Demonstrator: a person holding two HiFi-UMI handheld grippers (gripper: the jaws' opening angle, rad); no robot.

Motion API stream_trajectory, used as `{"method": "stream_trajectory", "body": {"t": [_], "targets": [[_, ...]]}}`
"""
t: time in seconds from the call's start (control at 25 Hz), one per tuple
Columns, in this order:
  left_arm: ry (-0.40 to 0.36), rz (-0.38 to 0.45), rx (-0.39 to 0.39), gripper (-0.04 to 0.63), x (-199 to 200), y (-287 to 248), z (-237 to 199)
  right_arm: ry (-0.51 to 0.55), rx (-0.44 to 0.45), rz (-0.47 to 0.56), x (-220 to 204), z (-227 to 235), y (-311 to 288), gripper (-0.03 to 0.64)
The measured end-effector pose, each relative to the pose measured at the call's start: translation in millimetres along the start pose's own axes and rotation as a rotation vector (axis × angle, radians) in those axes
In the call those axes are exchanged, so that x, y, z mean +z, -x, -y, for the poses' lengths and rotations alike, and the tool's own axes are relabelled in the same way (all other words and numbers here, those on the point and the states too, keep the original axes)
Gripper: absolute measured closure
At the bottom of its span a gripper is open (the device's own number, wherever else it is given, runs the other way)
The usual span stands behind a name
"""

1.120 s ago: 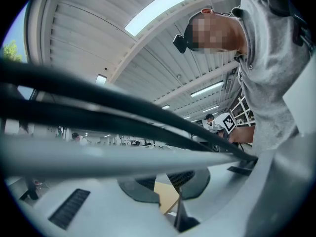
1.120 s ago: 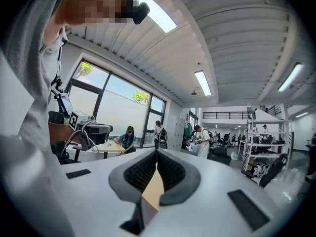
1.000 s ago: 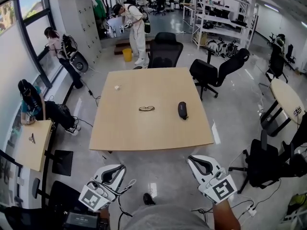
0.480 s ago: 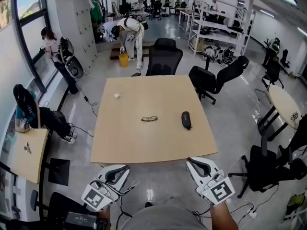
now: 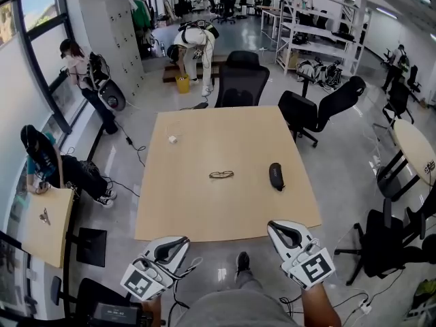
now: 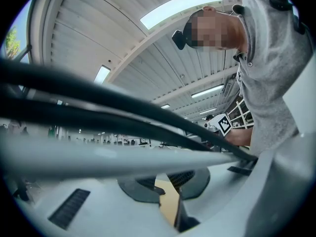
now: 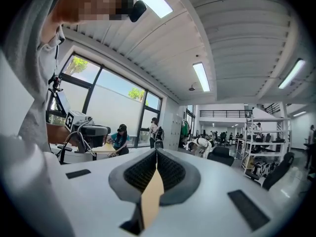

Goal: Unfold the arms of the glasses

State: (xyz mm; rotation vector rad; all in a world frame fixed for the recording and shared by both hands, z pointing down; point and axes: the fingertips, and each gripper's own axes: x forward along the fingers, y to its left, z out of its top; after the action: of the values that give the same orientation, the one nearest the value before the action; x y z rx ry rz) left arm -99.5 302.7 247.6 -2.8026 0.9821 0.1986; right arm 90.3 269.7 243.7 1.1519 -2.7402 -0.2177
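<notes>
Jaws of both grippers are closed and empty.

Head view: the left gripper (image 5: 176,244) and the right gripper (image 5: 276,226) are held low, short of the near edge of the tabletop (image 5: 204,210), one to each side of the person's body. The glasses (image 5: 221,174) lie near the middle of the tabletop, well apart from both grippers. Whether the arms are folded is too small to tell. A dark glasses case (image 5: 275,176) lies to the right of the glasses, not touching them, and a small white object (image 5: 173,139) lies further back on the left. The central position of the glasses is judged to allow access from both sides, one gripper steadying the frame while the other swings an arm out.

Left gripper view: the pads of the left gripper (image 6: 165,181) are seen meeting at the tips with nothing between them. Dark cables (image 6: 123,112) cross the upper part of the picture. The glasses are not shown.

Right gripper view: the right gripper (image 7: 156,157) is seen with its pads together at the tips and nothing gripped. A tan sliver, judged to be the tabletop, shows through the gap lower down. The closed state is judged a carrying posture, since nothing is yet within reach.
</notes>
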Motion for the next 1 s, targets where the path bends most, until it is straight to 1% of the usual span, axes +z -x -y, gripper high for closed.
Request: {"method": "stream_trajectory", "body": {"t": [0.08, 0.16, 0.32, 0.52, 0.68, 0.8, 0.88, 1.0], "targets": [[-0.026, -0.012, 0.003, 0.577, -7.6, -6.8, -9.6, -0.005, 0.010, 0.008, -1.0, 12.2, -12.9, 0.609], [-0.037, -0.025, 0.011, 0.577, -12.7, -17.2, -21.7, -0.012, 0.023, 0.012, -3.0, 23.9, -26.9, 0.607], [0.006, -0.028, 0.033, 0.577, -16.7, -42.0, -46.3, -0.017, 0.057, -0.003, -10.3, 45.6, -56.5, 0.607], [0.003, -0.049, 0.034, 0.577, -32.5, -82.6, -78.0, -0.034, 0.081, -0.007, -20.4, 87.0, -94.6, 0.607], [0.015, -0.061, 0.044, 0.577, -44.3, -116.2, -105.8, -0.039, 0.096, 0.026, -25.8, 122.0, -126.2, 0.607], [0.010, -0.084, 0.050, 0.577, -53.3, -144.4, -122.1, -0.062, 0.117, -0.011, -35.7, 149.2, -143.3, 0.607], [0.011, -0.090, 0.059, 0.577, -57.7, -163.0, -134.1, -0.073, 0.134, -0.017, -39.3, 166.0, -157.2, 0.608], [0.018, -0.104, 0.087, 0.577, -68.8, -179.6, -150.9, -0.078, 0.170, -0.020, -44.7, 179.2, -177.0, 0.607]]}}
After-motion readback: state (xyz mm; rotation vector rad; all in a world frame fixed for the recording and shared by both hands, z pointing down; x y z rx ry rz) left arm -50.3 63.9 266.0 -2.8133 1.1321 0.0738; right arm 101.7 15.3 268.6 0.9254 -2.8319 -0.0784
